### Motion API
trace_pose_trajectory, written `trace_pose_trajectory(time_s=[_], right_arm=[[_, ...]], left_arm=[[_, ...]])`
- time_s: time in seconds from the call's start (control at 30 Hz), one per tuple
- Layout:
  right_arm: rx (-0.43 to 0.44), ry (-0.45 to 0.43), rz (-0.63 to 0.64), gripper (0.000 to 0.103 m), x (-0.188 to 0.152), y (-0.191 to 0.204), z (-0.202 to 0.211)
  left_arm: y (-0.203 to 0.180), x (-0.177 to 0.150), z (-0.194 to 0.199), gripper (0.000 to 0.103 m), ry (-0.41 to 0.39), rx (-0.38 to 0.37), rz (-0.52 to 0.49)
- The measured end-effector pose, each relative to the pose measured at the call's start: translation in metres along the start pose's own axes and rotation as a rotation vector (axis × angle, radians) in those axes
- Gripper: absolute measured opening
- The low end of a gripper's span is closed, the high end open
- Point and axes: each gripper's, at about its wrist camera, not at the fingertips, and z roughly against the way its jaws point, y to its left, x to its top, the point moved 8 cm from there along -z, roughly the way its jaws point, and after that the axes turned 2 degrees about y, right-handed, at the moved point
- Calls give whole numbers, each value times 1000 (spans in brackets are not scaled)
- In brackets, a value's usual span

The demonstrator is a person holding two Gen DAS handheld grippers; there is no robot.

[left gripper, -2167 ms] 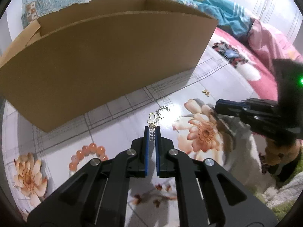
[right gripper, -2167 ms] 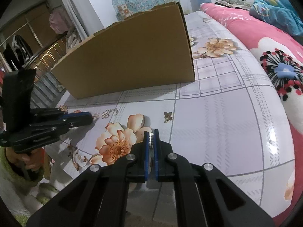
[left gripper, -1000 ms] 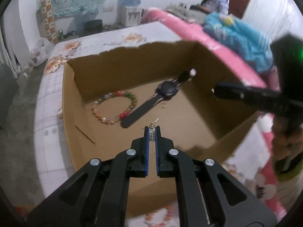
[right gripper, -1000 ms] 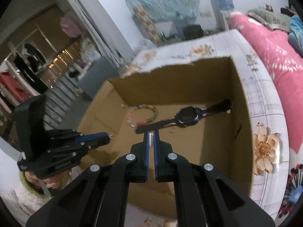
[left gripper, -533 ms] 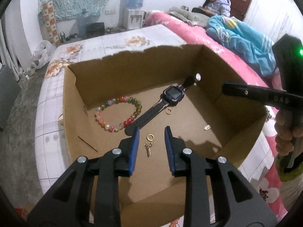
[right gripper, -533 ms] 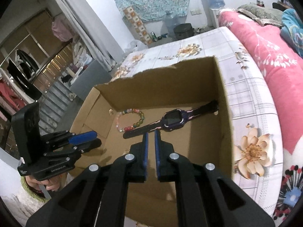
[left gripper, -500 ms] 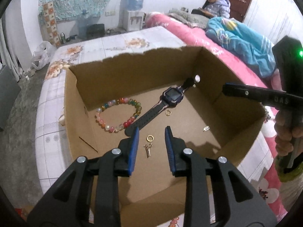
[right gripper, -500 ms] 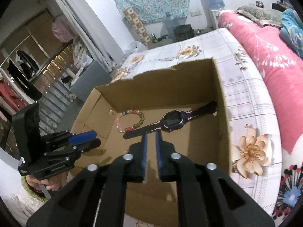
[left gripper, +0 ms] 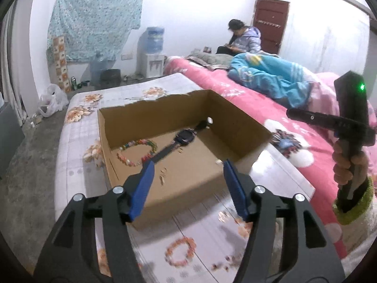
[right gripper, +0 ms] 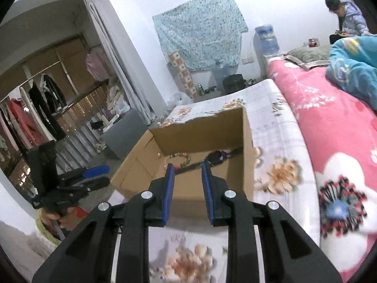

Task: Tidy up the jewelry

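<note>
An open cardboard box point(left gripper: 238, 122) stands on a floral sheet. Inside lie a multicoloured bead bracelet point(left gripper: 137, 152), a dark watch point(left gripper: 181, 139) and small earrings point(left gripper: 162, 176). My left gripper point(left gripper: 188, 181) is wide open and empty, raised above the box's near wall. An orange bead bracelet point(left gripper: 181, 251) lies on the sheet in front of the box. In the right wrist view my right gripper point(right gripper: 187, 188) is open and empty above the box point(right gripper: 247, 155); the left gripper point(right gripper: 94, 176) shows at the left.
The floral sheet point(left gripper: 77, 132) covers a low platform beside a pink bed point(left gripper: 235, 99) with a blue blanket point(left gripper: 266, 77). A person point(left gripper: 242, 37) sits at the back. The right gripper point(left gripper: 329, 120) hangs at the right of the left wrist view.
My left gripper let the earring drop into the box, opened wide and pulled back and up. My right gripper opened too and drew back from the box.
</note>
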Motion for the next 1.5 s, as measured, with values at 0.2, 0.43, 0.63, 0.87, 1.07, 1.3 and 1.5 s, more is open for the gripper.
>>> trace_pose_trajectory(time_s=[0.2, 0.43, 0.63, 0.87, 1.07, 1.3, 1.5], right_arm=[[-58, 78, -38, 24, -56, -18, 6], [-99, 197, -115, 24, -114, -36, -20], [-165, 241, -138, 24, -143, -41, -32], [-202, 214, -198, 43, -146, -43, -36], [-217, 204, -189, 44, -143, -41, -38], [-221, 210, -189, 44, -142, -43, -39], [-218, 206, -192, 44, -143, -45, -40]], left_arm=[[-23, -39, 15, 65, 15, -29, -16], [-49, -79, -11, 66, 97, -68, -7], [-61, -105, -41, 66, 166, -60, -25], [-66, -108, -61, 66, 201, -64, -43], [-65, -107, -64, 66, 216, -30, -53], [-62, -111, -66, 66, 234, 18, -70], [-61, -111, -69, 66, 238, 38, -86]])
